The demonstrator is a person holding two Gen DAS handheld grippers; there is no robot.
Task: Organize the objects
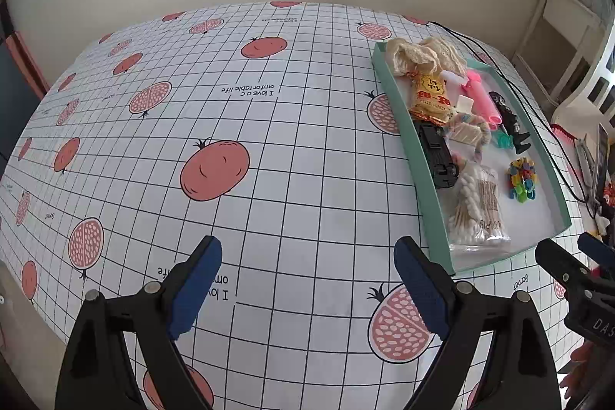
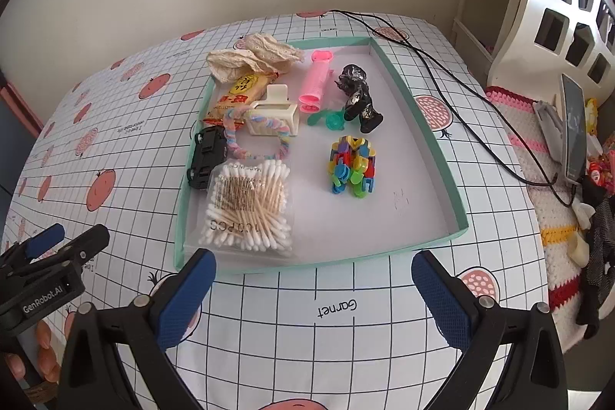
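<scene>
Both my left gripper (image 1: 307, 287) and right gripper (image 2: 313, 298) are spread, empty; next I'd reach into the tray (image 2: 423, 125) for the cotton swabs (image 2: 248, 206)

Mint tray (image 2: 442, 145), pomegranate-grid tablecloth (image 2: 346, 314), possibly black car (image 2: 207, 156)

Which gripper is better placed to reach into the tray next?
Right. The right gripper is open and faces the teal tray head-on, the cotton swab bag just beyond its fingertips. The left gripper, also open, points at bare tablecloth, the tray off to its right.
</scene>
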